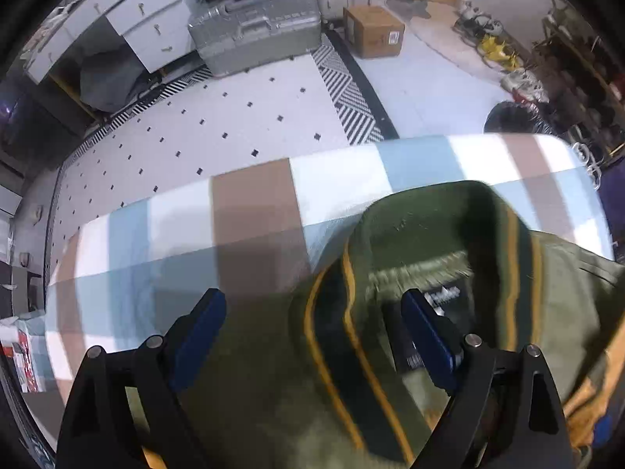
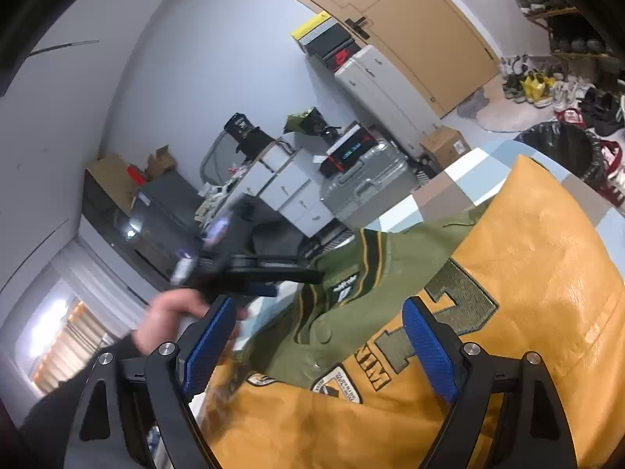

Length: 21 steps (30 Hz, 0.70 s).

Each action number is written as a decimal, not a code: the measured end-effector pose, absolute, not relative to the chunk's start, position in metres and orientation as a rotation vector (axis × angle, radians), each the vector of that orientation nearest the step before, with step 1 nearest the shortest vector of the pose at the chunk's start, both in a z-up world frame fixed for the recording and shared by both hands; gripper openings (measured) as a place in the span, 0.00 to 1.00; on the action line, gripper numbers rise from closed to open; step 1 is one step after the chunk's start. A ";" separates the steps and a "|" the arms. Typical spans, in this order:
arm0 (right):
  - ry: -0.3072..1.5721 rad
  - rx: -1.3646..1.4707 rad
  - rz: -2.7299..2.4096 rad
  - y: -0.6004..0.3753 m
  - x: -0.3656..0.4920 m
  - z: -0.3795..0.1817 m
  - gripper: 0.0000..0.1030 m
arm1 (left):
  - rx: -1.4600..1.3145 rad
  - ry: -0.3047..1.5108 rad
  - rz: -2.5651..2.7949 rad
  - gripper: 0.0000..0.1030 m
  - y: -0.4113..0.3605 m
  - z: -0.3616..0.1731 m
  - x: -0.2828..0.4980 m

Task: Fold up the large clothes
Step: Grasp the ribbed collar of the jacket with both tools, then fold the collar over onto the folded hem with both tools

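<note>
A varsity jacket lies on a checked cloth-covered table (image 1: 254, 203). Its green body with a gold-striped ribbed collar (image 1: 429, 234) fills the left wrist view; in the right wrist view its mustard-yellow sleeves (image 2: 539, 273) lie folded over the green front (image 2: 351, 312). My left gripper (image 1: 314, 316) hovers open above the collar, pointing steeply down, its blue pads wide apart and pressing on nothing. My right gripper (image 2: 318, 324) is open too, held nearly level over the jacket with nothing between its pads. The left gripper (image 2: 250, 269) and the hand holding it (image 2: 168, 320) show blurred in the right wrist view.
Beyond the table's far edge is a tiled floor (image 1: 234, 117) with a silver suitcase (image 1: 258, 27), white drawers (image 1: 152, 19), a cardboard box (image 1: 373, 31) and a black bin (image 2: 562, 148). Shoes (image 1: 496, 47) line the right wall near a wooden door (image 2: 422, 27).
</note>
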State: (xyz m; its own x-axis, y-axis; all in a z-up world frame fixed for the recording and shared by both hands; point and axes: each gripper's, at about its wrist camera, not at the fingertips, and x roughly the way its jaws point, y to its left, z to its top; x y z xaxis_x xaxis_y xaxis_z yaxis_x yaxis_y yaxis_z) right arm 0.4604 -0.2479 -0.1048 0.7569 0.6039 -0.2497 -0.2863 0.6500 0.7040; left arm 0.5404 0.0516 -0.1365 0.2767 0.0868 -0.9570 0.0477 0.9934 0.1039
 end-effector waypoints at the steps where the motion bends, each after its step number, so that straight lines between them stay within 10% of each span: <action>1: 0.494 0.702 0.539 -0.250 0.460 -0.105 0.88 | 0.097 1.301 0.028 0.76 0.056 -0.144 0.541; 8: 0.501 0.732 0.539 -0.251 0.458 -0.106 0.91 | 0.065 1.243 -0.017 0.10 0.061 -0.114 0.516; 21: 0.614 0.661 0.501 -0.239 0.470 -0.106 0.92 | 0.226 1.078 -0.171 0.03 0.040 -0.087 0.460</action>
